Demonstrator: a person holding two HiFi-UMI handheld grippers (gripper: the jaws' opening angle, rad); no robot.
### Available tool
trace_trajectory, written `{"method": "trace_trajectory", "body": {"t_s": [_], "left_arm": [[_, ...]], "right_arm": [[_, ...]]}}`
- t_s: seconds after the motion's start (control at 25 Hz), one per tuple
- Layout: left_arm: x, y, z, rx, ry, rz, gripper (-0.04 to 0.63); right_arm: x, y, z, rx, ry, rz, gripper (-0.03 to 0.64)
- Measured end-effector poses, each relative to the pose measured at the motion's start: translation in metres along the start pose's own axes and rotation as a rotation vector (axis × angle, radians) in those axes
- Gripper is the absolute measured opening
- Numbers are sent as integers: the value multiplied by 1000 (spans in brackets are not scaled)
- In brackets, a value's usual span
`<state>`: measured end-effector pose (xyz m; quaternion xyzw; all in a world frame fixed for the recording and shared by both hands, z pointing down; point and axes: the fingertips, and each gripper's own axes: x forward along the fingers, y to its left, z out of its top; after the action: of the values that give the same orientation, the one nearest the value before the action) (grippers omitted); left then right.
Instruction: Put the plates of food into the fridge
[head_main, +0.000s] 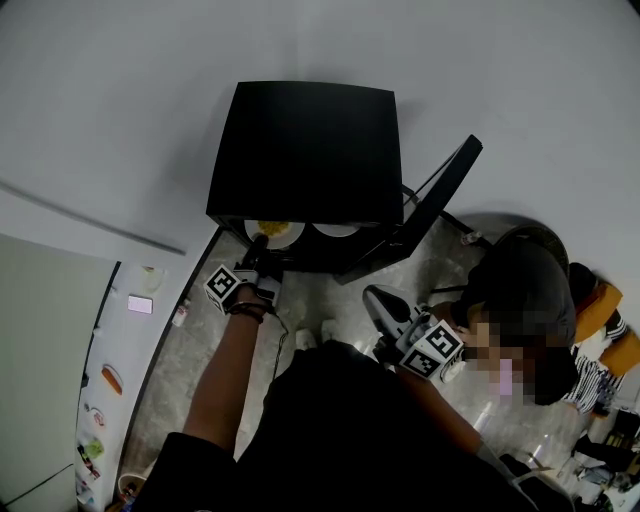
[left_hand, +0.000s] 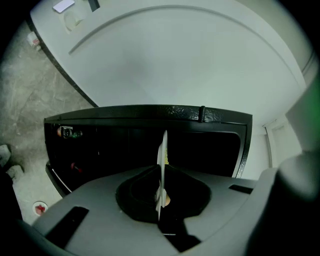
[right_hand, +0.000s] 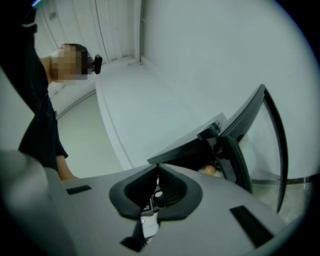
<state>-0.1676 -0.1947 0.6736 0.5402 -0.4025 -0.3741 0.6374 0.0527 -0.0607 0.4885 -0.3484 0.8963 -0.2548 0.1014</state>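
Two plates: both sat at the open front of the fridge, side by side in the head view.
Plate with yellow food: lay on the left side of the opening; its near rim was in the left gripper.
Second plate: lay to the right of the first, just inside the opening, touched by neither gripper.
Left gripper jaws: pinched the white rim of the plate with yellow food, which showed edge-on between the pads in the left gripper view, with the dark fridge interior behind.
Left arm: reached forward from the person's body to the fridge front.
Right gripper: was held low near the person's body, well apart from the plates.
Right gripper jaws: were pressed together with nothing between them.
Fridge door: stood swung open to the right; the right gripper view showed its edge.
Support of the held plate: whether it rested on a shelf could not be told.
Second person: crouched to the right of the door.
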Motion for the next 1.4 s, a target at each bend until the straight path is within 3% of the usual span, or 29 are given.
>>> {"method": "trace_trajectory", "body": {"t_s": [0.72,1.4], "left_arm": [[30,-1,10,9,-8,66,40],[7,-6,6,25,1,35,44]], "right_arm": [[3,-4,-2,23,-2,-21,32],[2,5,-12,35,17,14,32]]}}
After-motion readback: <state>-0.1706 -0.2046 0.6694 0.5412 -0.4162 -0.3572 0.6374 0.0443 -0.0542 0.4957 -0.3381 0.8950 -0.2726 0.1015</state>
